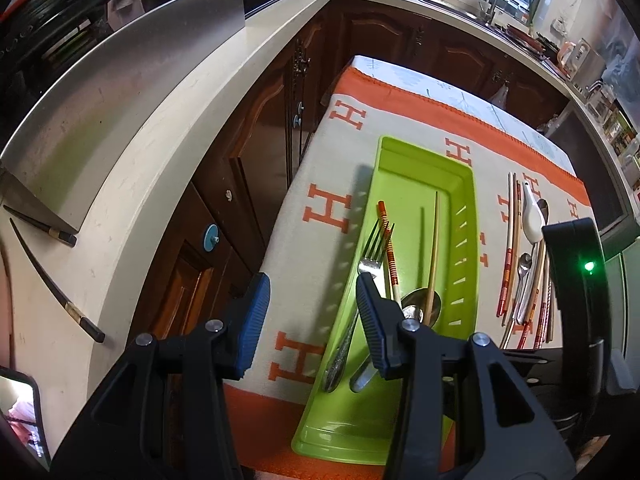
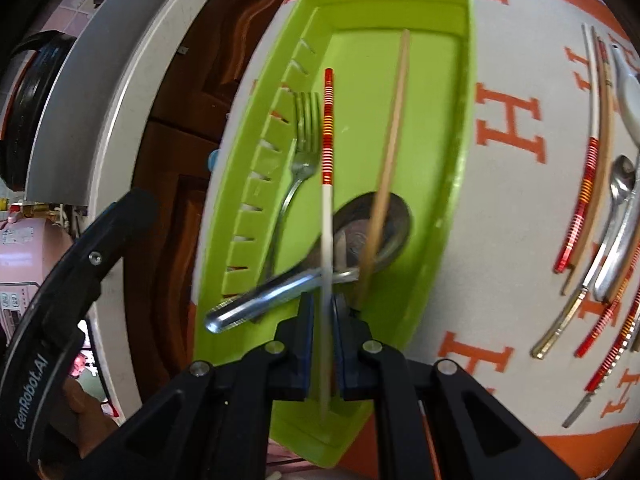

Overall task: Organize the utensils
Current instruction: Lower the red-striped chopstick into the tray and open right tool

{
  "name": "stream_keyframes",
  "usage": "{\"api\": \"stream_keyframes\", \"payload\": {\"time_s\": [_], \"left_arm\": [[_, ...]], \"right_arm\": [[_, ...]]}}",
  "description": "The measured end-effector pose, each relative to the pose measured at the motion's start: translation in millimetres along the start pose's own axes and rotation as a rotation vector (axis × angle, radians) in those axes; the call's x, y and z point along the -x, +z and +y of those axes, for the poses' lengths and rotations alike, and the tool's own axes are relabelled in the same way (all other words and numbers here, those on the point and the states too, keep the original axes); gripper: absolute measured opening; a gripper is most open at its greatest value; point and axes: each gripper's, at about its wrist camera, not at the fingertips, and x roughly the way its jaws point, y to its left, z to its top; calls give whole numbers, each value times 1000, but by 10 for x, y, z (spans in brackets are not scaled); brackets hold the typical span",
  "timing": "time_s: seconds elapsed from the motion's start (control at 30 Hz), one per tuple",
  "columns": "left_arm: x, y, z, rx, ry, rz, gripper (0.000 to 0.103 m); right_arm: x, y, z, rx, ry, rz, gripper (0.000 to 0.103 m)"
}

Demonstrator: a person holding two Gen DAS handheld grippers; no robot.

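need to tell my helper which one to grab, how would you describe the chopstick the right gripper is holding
Start at the green tray on the H-patterned cloth. Over it the right gripper pinches one chopstick, beside the fork. Unlike the plain wooden chopstick nearby, it is white with red and gold bands at its far end.

The left gripper (image 1: 312, 320) is held with its blue-padded jaws spread wide, pointing toward 12 o'clock. The right gripper (image 2: 326, 320) is closed tight, aimed toward 12 o'clock.
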Motion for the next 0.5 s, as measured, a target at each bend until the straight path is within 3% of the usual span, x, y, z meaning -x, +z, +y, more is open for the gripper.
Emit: {"api": "stream_keyframes", "payload": {"time_s": [0.13,0.2,0.37,0.5], "left_arm": [[-18,-1,12,6,-3,7,42],[-28,-8,1,6,-5,11,42],[-31,-25,-39,-2,-7,15,42],[-10,-33,-77,-13,-5,14,42]], "right_arm": [[-14,45,20,-10,22,-32,6],[-25,91,2,-33,24,-57,0],[5,163,-39,-70,30,-119,0],[36,164,-62,-77,42,-116,1]]}}
